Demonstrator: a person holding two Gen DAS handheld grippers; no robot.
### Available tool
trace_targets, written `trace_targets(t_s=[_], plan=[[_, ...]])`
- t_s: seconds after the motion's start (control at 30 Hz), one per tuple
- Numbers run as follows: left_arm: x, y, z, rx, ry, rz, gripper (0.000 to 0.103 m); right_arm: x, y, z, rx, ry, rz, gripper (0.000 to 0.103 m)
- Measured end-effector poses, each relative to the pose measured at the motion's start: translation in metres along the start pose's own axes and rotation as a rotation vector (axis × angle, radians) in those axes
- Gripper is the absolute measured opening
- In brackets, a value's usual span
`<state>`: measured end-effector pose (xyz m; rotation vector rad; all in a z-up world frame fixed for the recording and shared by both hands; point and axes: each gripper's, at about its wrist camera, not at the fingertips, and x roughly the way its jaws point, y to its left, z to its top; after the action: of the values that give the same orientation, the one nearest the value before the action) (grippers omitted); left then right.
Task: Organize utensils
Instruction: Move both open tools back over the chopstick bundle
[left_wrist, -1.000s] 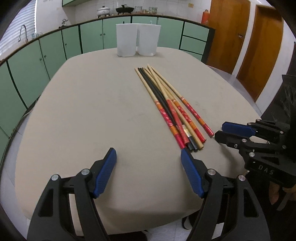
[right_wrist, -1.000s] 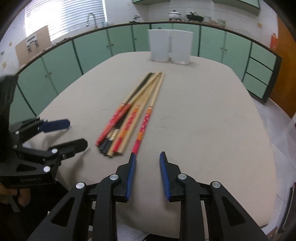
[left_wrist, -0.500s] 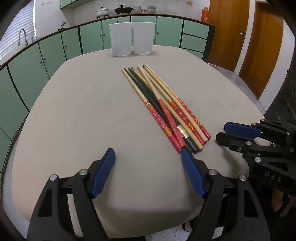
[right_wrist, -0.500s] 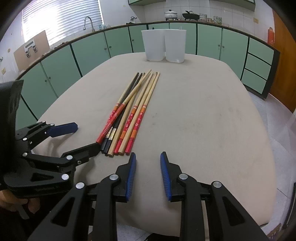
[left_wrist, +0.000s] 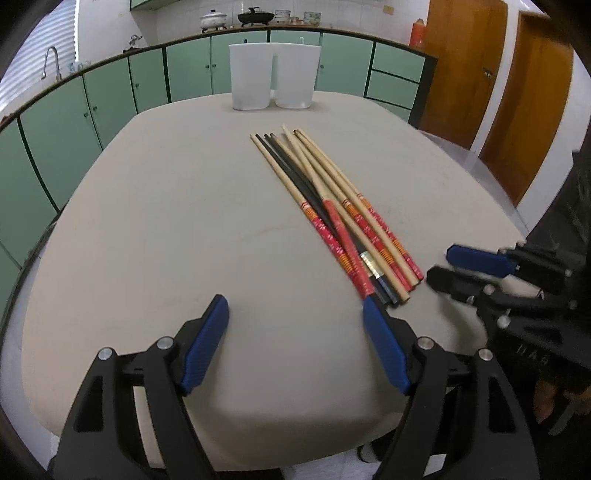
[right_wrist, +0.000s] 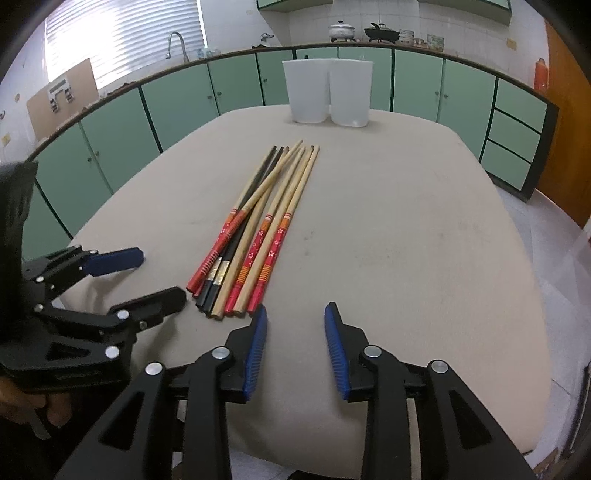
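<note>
A bundle of several chopsticks (left_wrist: 332, 218), wooden with red ends and a few black ones, lies on the beige table (left_wrist: 166, 221), pointing at two white containers (left_wrist: 273, 81) at the far edge. My left gripper (left_wrist: 295, 306) is open wide over the near edge with nothing between its fingers, and its right finger sits just short of the chopsticks' near ends. My right gripper (right_wrist: 295, 310) hovers to the right of those chopsticks (right_wrist: 258, 225); its jaws are opening and nothing is between them. Each view shows the other gripper: the right gripper (left_wrist: 441, 264), the left gripper (right_wrist: 162, 275).
Green cabinets (right_wrist: 177, 99) curve around behind the table (right_wrist: 406, 240), with pots on the counter (left_wrist: 236, 16). Brown wooden doors (left_wrist: 517, 92) stand to the right. The white containers (right_wrist: 327, 92) stand side by side, touching. The table's near edge lies just under both grippers.
The right gripper's jaws have widened. The left gripper has drifted a little nearer the chopsticks' near ends. The chopsticks lie where they were.
</note>
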<state>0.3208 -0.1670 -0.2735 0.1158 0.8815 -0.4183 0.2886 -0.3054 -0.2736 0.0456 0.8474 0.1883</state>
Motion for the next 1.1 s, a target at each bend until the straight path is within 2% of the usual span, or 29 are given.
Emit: trace_targets(t_s=[0.17,0.33,0.43,0.57,0.7,0.83,0.97,1.1], plan=[[0.010,-0.011,0.006,0.035,0.016,0.033,0.076,0.000,-0.002,0.000,0.006,0.001,0.009,0.034],[0.010,-0.012,0.005,0.036,0.021,0.024,0.076,0.000,-0.001,0.000,0.008,0.002,0.018,0.036],[0.012,-0.012,0.005,0.054,0.020,0.075,0.080,0.000,0.000,0.000,-0.005,0.004,0.018,0.037],[0.010,-0.001,0.005,0.019,0.033,0.106,0.080,0.000,-0.003,0.002,0.007,0.005,0.005,0.038],[0.002,0.009,0.002,0.012,0.025,0.076,0.076,0.000,-0.003,0.002,0.006,0.005,0.015,0.038],[0.001,0.008,0.001,-0.012,0.005,0.012,0.075,0.001,0.002,0.000,-0.025,-0.003,0.009,0.038],[0.008,-0.002,0.005,0.014,0.001,0.010,0.076,0.004,0.003,0.003,-0.035,-0.008,0.018,0.039],[0.013,-0.003,0.006,0.040,0.006,0.080,0.078,0.007,0.001,0.007,-0.046,-0.007,-0.013,0.038]])
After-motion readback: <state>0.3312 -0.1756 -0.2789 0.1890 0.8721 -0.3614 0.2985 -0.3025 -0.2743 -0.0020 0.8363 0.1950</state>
